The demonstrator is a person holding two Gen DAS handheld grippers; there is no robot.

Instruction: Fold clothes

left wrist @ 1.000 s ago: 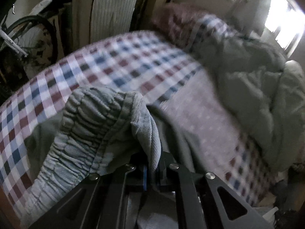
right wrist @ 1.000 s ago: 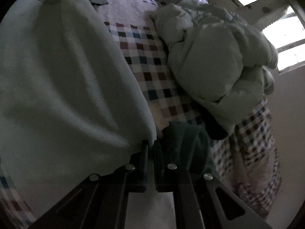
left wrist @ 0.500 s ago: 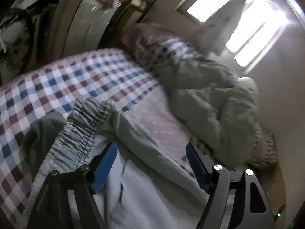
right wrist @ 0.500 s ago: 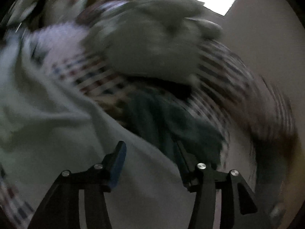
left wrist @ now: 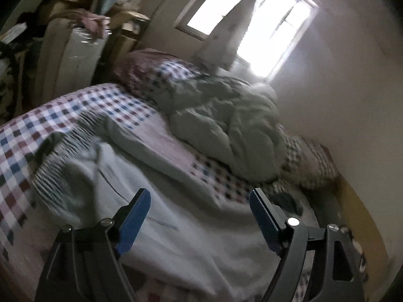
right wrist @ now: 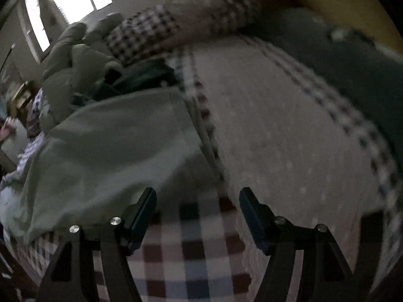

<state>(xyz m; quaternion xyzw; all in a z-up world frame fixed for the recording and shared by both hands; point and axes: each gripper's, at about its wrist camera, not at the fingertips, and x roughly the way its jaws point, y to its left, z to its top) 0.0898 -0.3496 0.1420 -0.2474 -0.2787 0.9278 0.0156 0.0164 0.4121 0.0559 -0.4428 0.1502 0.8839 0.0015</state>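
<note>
The left gripper (left wrist: 199,206) has just been opening and stands wide and empty above the pale grey trousers (left wrist: 176,226), which lie flat on the checked bedspread (left wrist: 50,115). The right gripper (right wrist: 196,201), jaws likewise just spread with nothing between them, hangs over bare bedspread, the trousers to its left. A crumpled quilt (left wrist: 226,125), somewhat blurred, seems to lie farther back.

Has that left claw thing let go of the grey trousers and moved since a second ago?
Yes. The left gripper has just been opening, nothing between its fingers, and has pulled back from the trousers' waistband, swinging towards the window.
</note>
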